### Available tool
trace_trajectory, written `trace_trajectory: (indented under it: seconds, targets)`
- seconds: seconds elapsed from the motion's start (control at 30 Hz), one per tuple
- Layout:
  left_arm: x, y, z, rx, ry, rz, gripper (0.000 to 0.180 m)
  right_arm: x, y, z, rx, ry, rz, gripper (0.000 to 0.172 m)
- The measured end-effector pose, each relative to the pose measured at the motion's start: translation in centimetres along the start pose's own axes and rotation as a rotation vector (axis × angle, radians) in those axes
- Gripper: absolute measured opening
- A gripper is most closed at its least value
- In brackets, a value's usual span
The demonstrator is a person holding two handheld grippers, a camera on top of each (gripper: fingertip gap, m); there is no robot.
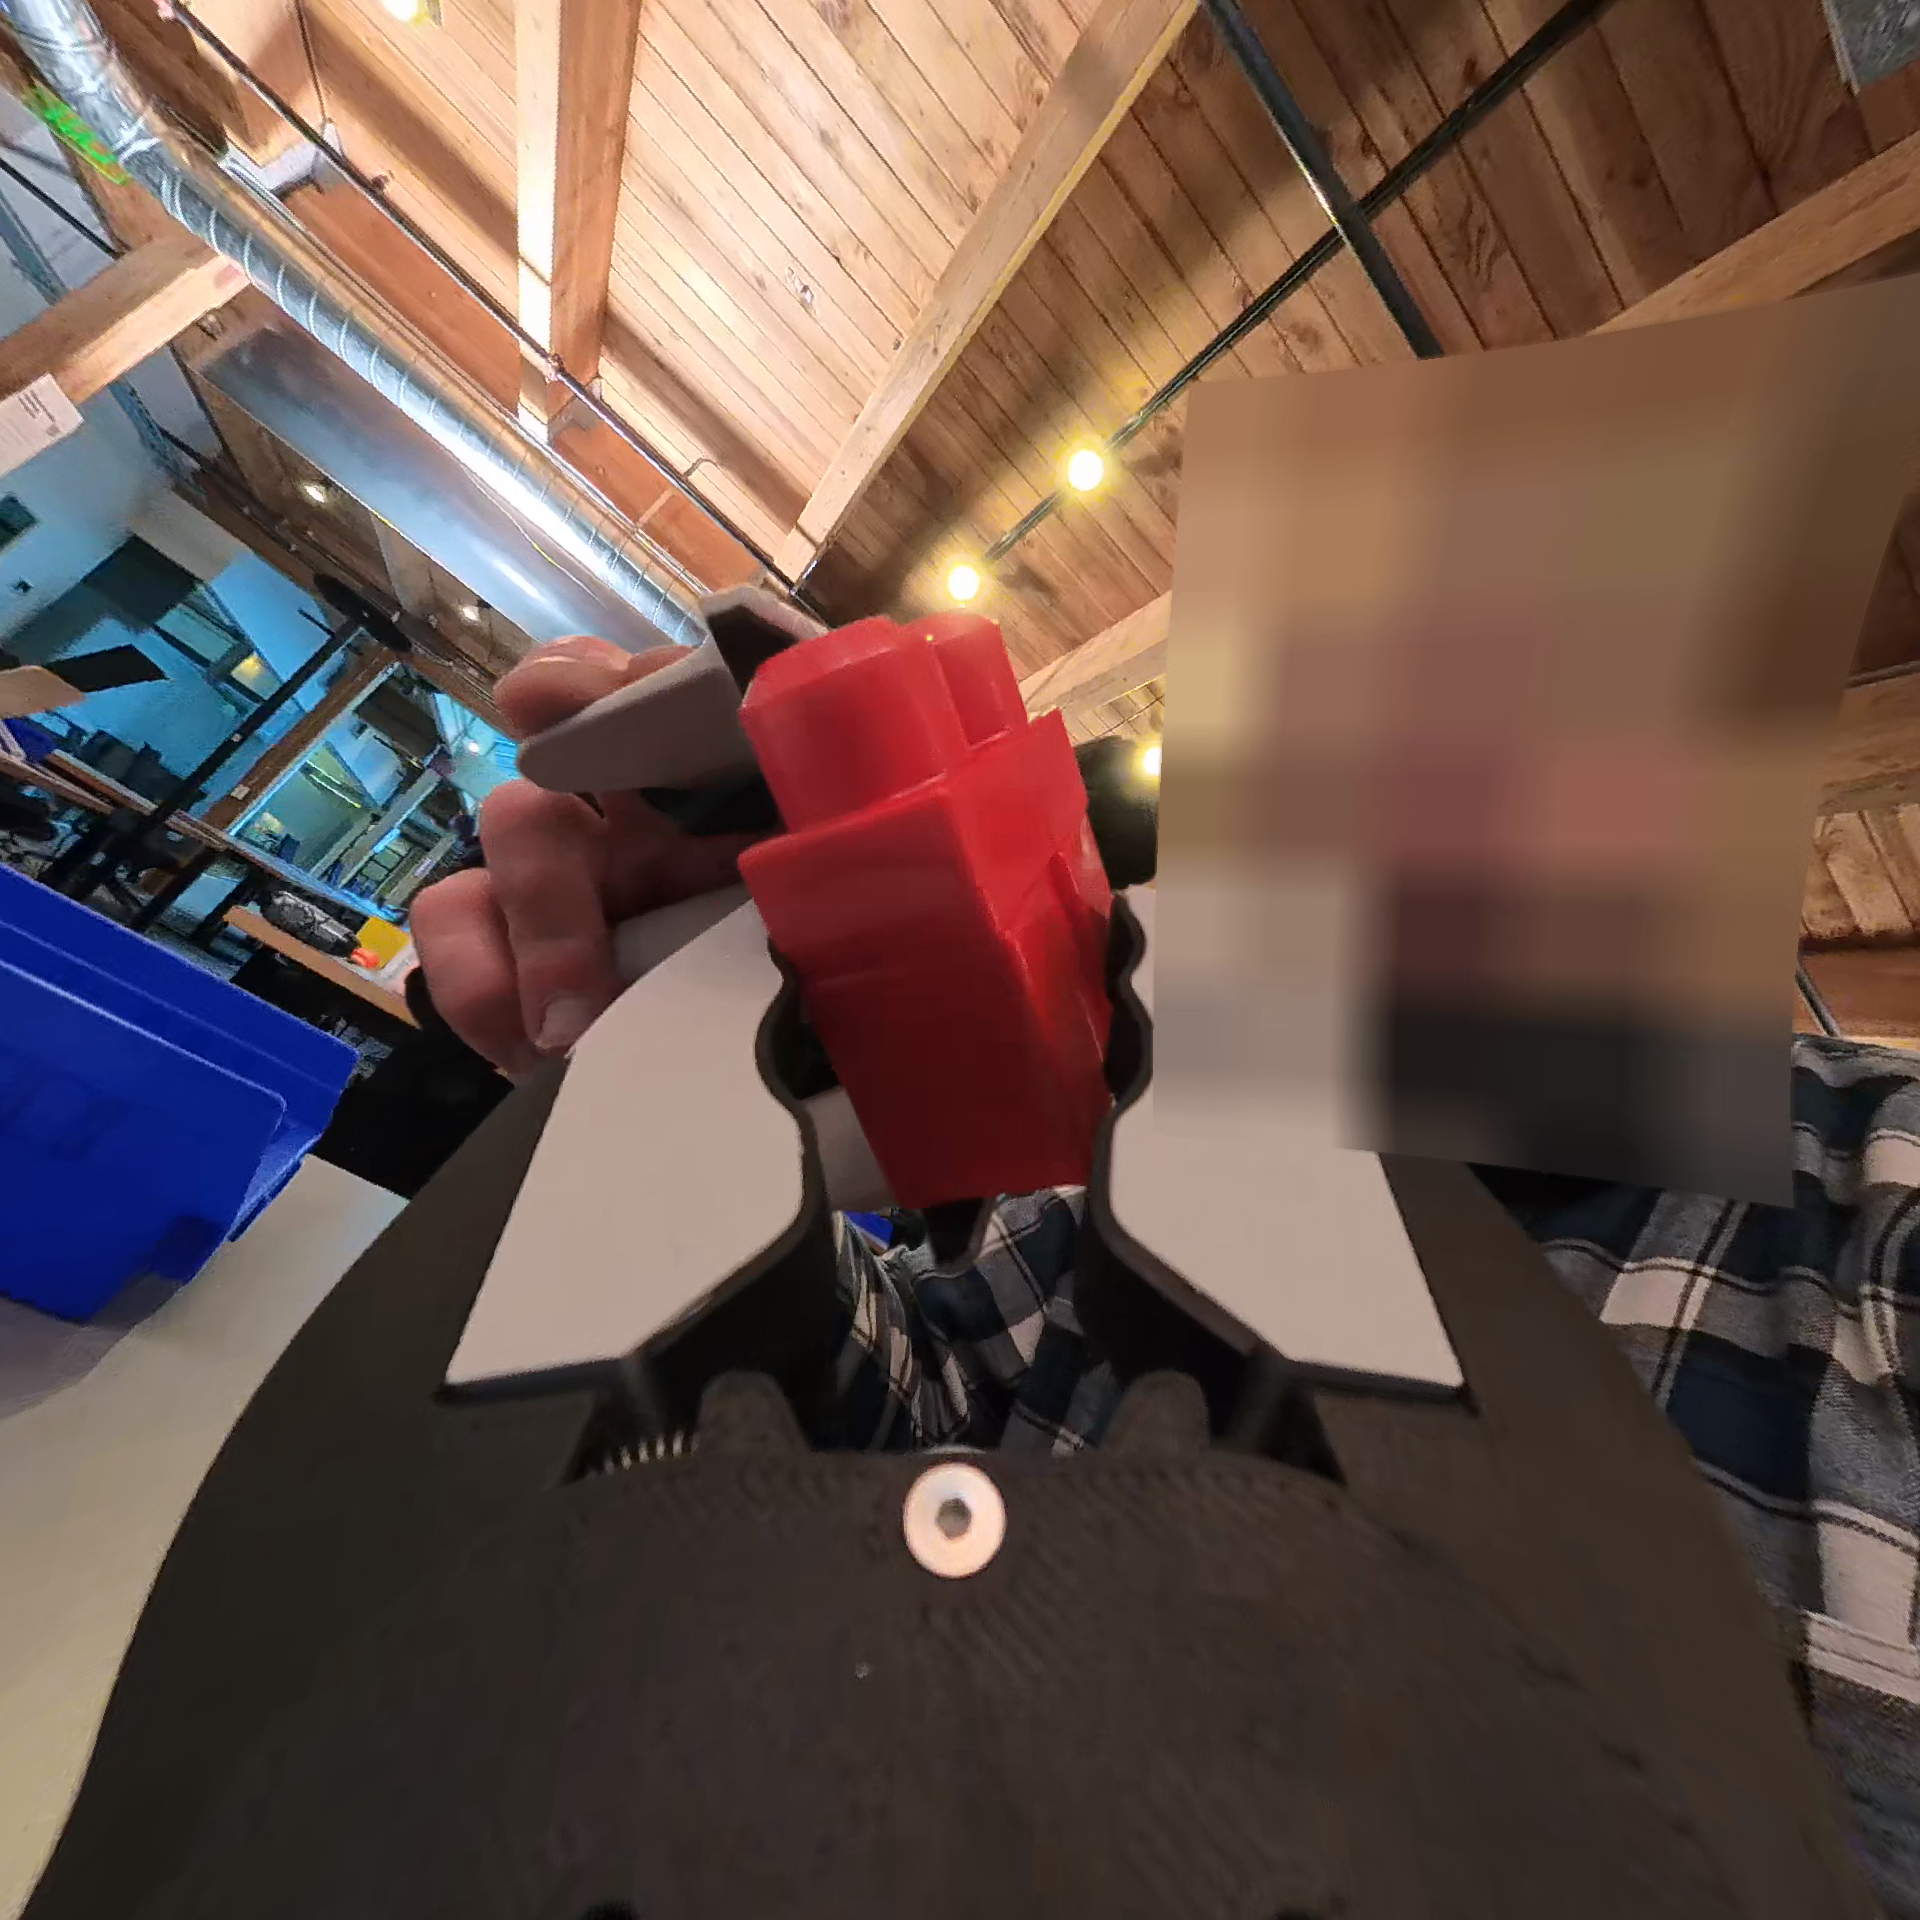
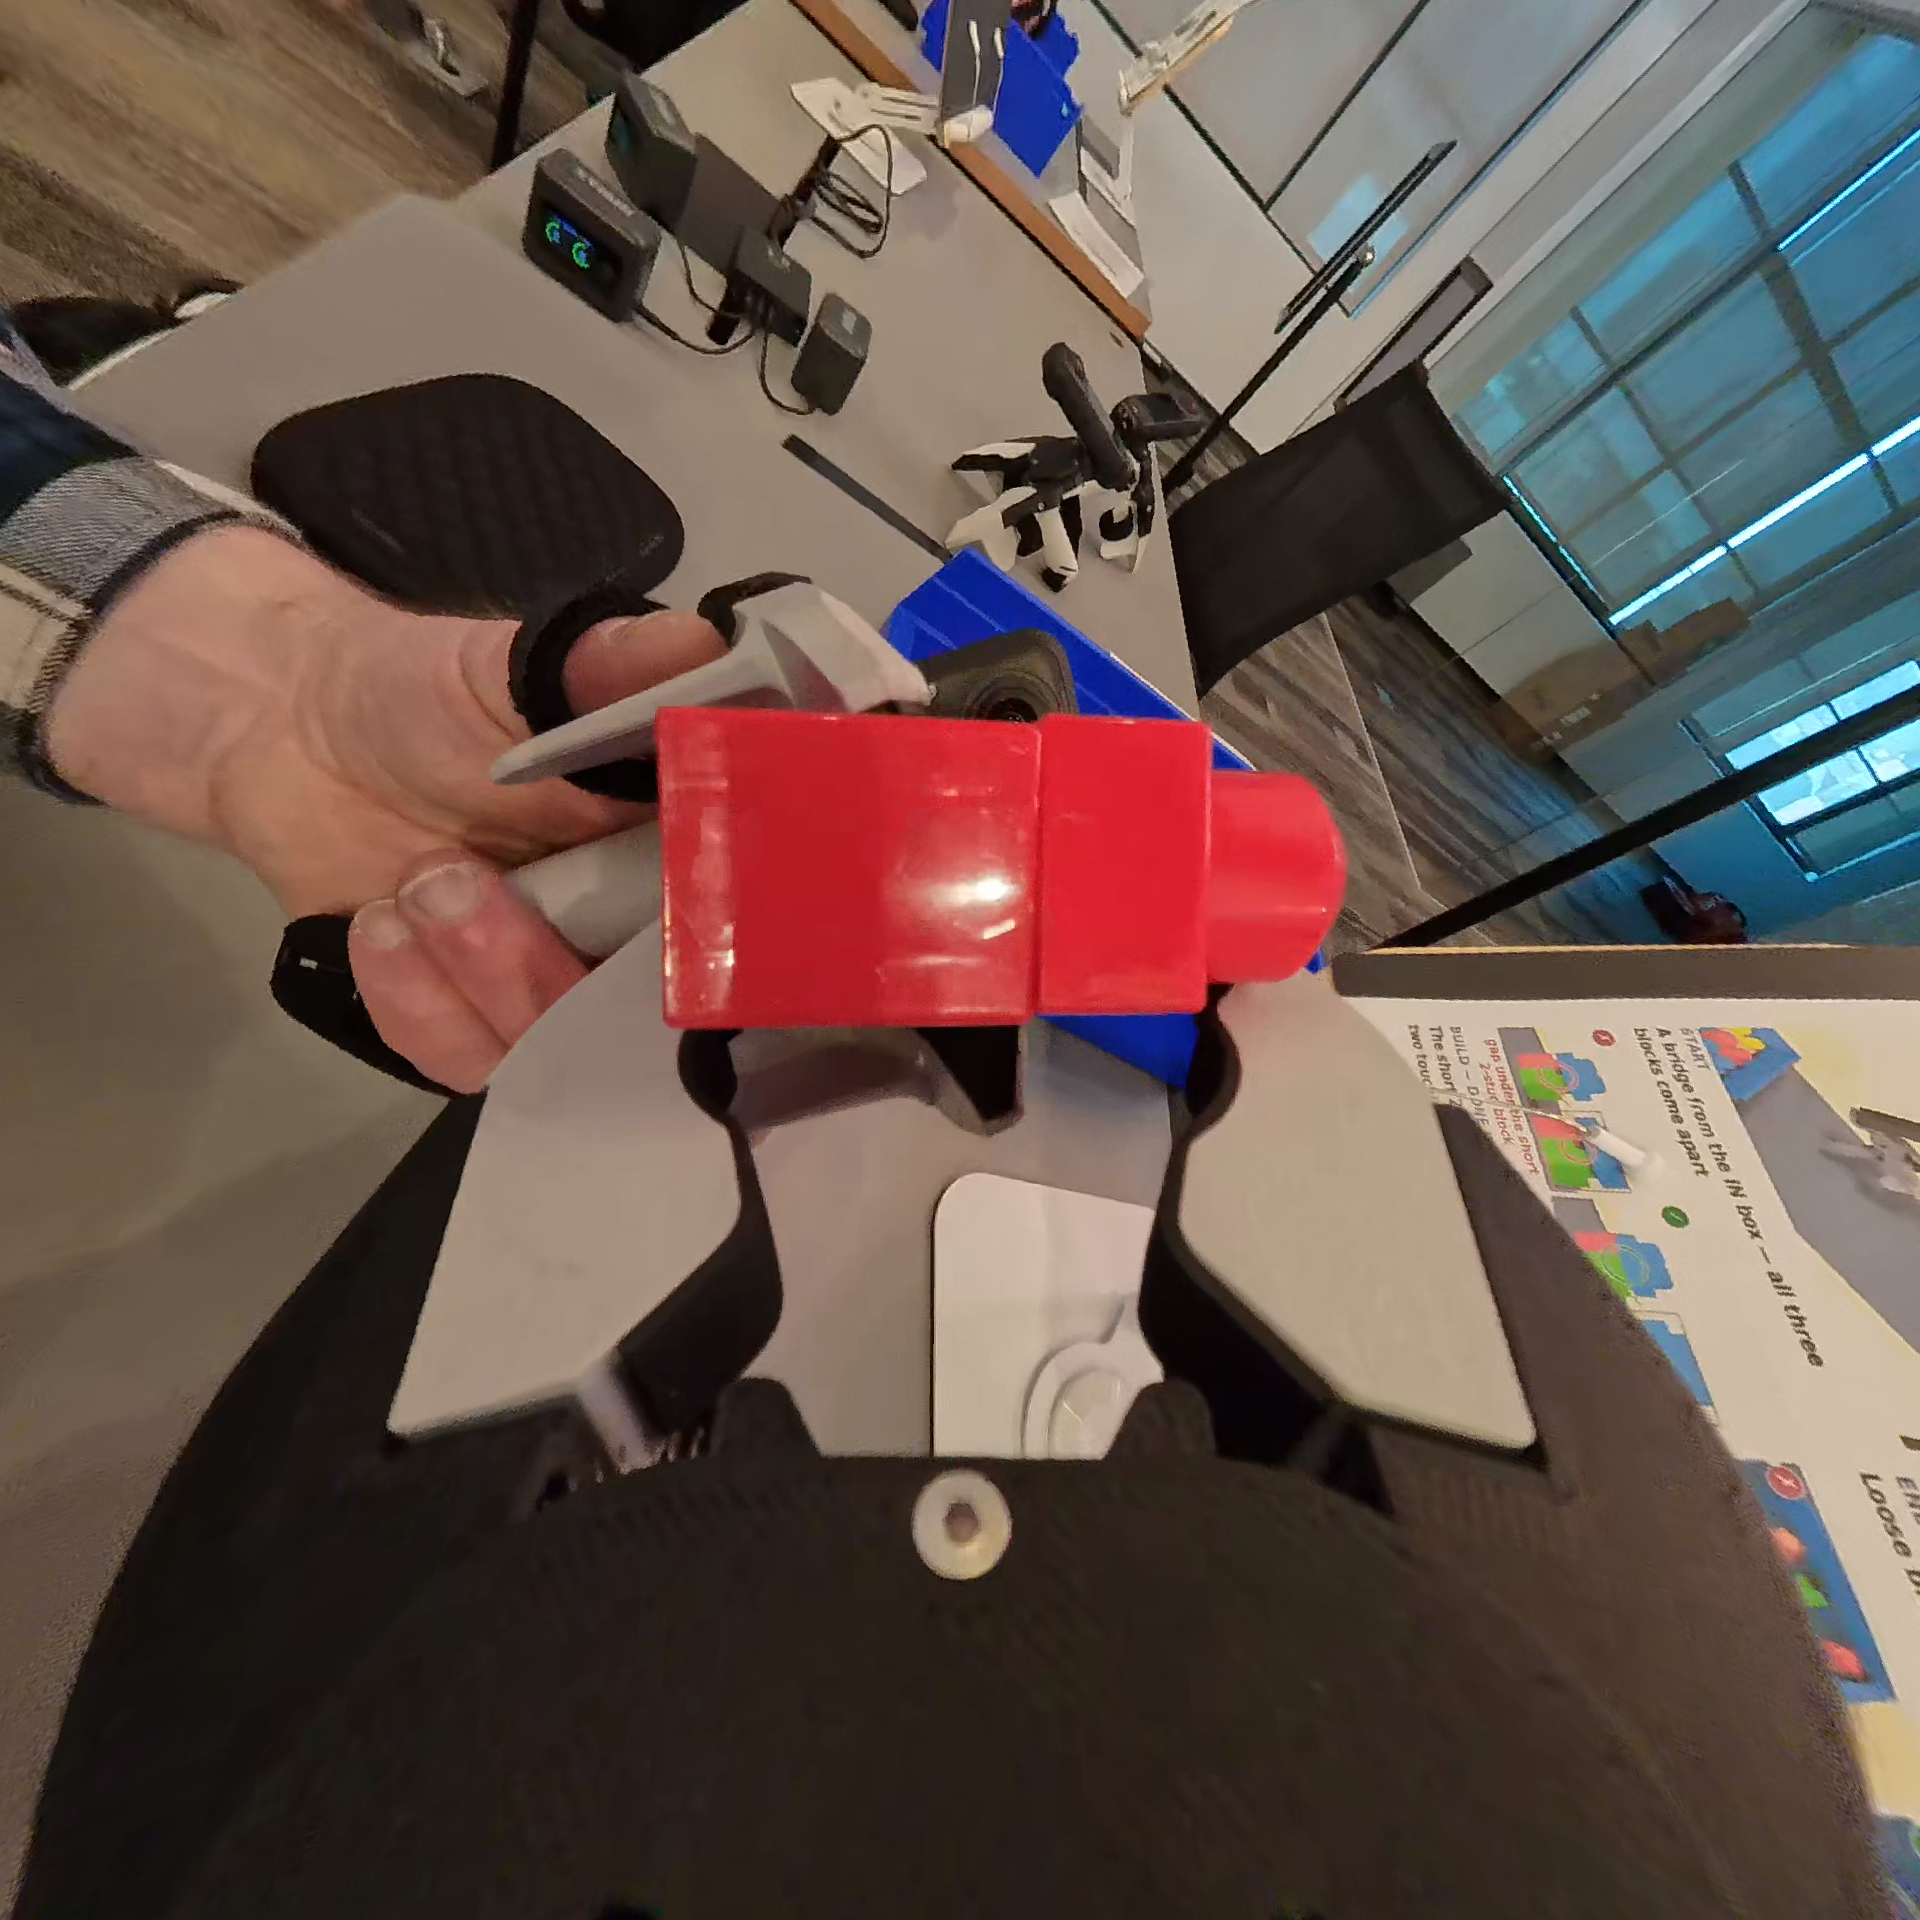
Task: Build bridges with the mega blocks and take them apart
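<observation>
Left wrist view: your left gripper [image 1: 951,997] fingers clamp the red block [image 1: 935,935]; right gripper [image 2: 956,1023] stands released. Light, stiff, slick plastic — grip flat sides.

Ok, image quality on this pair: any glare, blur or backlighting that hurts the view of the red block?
Left wrist view: ceiling bulbs flare behind the red block, whose lower faces fall in shadow; edges are slightly soft. Right wrist view: a bright highlight sits on the block's broad face, and wide-angle distortion bends the table; the block stays readable.
</observation>
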State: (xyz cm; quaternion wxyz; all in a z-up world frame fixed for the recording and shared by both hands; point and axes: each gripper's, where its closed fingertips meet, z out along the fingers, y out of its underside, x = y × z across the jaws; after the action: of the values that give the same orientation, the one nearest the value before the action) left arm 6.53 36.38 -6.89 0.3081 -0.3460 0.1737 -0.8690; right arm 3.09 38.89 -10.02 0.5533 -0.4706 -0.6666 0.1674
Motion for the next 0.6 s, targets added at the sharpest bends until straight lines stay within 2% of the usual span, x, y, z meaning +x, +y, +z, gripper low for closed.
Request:
trace_trajectory:
  seconds: [0.1,0.17,0.23,0.4,0.47,0.6]
  targets:
    - [0.1,0.1,0.0,-0.001,0.004,0.008,0.053,-0.1,-0.1,0.0,0.000,-0.002,-0.007,0.087]
    - [-0.2,-0.1,-0.2,0.009,-0.020,0.013,0.053,0.0,0.3,0.0,-0.023,0.002,-0.005,0.081]
    - [-0.6,-0.9,-0.8,0.056,-0.045,0.031,0.039,0.2,0.8,0.0,-0.047,0.016,-0.008,0.077]
    - [-1.5,-1.4,-1.6,0.078,-0.129,0.078,0.036,0.7,2.0,0.0,-0.119,0.059,-0.004,0.077]
    - [-1.8,-2.0,-2.2,0.105,-0.174,0.106,0.036,1.3,2.6,-0.5,-0.153,0.090,-0.007,0.079]
    - [-2.7,-2.0,-2.9,0.046,-0.289,0.130,0.035,2.8,2.9,-2.3,-0.199,0.166,-0.051,0.091]
